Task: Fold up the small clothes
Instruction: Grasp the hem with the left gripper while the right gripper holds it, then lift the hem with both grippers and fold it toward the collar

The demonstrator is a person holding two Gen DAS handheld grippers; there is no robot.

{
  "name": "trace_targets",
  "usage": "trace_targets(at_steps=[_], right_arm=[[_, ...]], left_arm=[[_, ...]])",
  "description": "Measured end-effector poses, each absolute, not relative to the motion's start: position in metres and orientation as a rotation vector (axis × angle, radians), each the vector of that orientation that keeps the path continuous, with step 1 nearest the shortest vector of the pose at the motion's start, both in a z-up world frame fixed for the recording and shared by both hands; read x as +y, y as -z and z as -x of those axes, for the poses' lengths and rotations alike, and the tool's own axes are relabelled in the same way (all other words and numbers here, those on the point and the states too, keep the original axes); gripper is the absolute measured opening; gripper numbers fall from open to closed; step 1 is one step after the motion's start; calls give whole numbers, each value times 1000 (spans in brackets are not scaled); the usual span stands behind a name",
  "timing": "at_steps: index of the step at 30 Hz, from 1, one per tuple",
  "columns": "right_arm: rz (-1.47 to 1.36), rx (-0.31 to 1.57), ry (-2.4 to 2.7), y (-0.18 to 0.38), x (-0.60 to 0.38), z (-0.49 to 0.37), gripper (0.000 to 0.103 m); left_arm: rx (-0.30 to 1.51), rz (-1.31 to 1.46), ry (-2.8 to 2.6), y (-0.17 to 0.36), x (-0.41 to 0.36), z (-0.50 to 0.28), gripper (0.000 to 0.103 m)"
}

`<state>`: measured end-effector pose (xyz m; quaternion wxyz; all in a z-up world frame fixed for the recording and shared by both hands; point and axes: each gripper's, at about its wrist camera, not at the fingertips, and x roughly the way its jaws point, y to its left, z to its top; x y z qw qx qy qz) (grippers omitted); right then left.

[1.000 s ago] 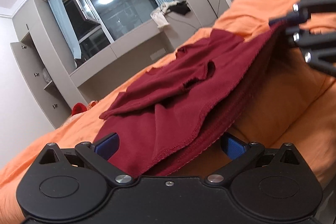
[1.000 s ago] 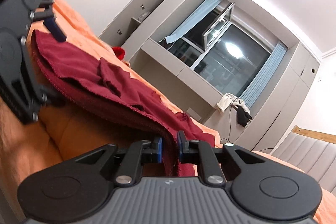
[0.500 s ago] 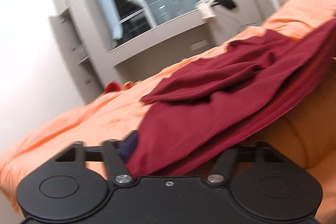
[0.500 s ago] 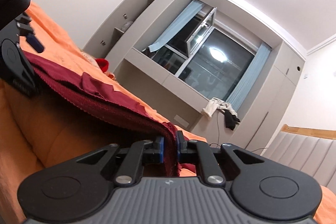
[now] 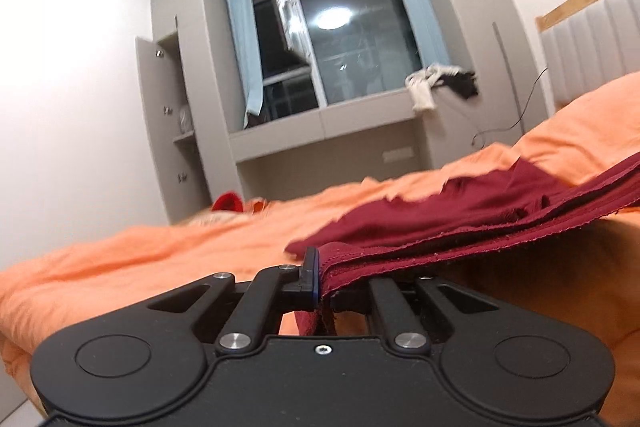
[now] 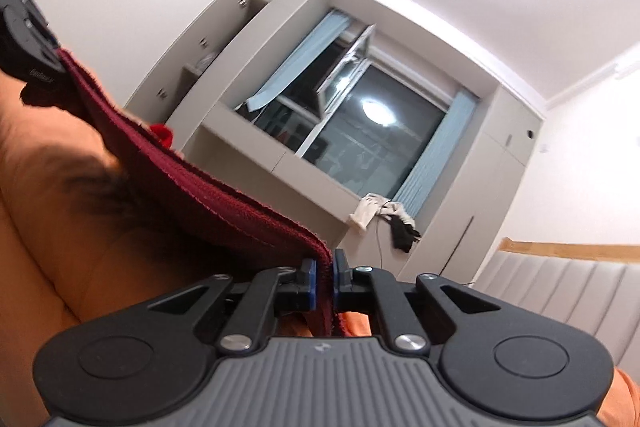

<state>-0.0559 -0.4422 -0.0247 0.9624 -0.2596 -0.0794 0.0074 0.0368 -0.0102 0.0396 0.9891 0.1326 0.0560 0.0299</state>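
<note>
The left gripper (image 5: 320, 281) has its fingers pressed together on one hemmed edge of the dark red garment (image 5: 460, 223); only the left blue pad (image 5: 311, 277) shows, since cloth covers the other. The right gripper (image 6: 325, 283) pinches the same garment (image 6: 208, 195) between two blue pads (image 6: 309, 285), with a thin fold of fabric filling the gap.

The garment hangs as a taut, layered band between the two grippers, raised off the orange bedspread (image 5: 160, 251). In the right wrist view the band runs up and left from the pinch to the left gripper (image 6: 30, 39) (its body sits at the upper left edge of the view). The far part of the garment lies crumpled on the bedspread toward the headboard (image 5: 588, 51) side of the bed.

Beyond the foot-side edge of the bed stands a grey built-in cabinet wall with a window (image 5: 332, 43) and pale blue curtains (image 5: 412, 3). A heap of white and black cloth (image 5: 440, 83) lies on the ledge below the window. A small red item (image 5: 228, 203) rests at the far edge of the bedspread.
</note>
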Motion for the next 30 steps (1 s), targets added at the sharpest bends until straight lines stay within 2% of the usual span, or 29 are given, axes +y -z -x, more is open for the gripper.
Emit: trace_targets(at_steps=[10, 13, 30], right_arm=[[591, -252, -46, 13, -454, 161, 7], [574, -212, -75, 5, -459, 170, 7], [557, -276, -98, -40, -470, 96, 7]], left_arm=[[58, -246, 24, -73, 11, 56, 4], [99, -248, 51, -77, 11, 67, 4], [41, -258, 78, -122, 2, -8, 4]])
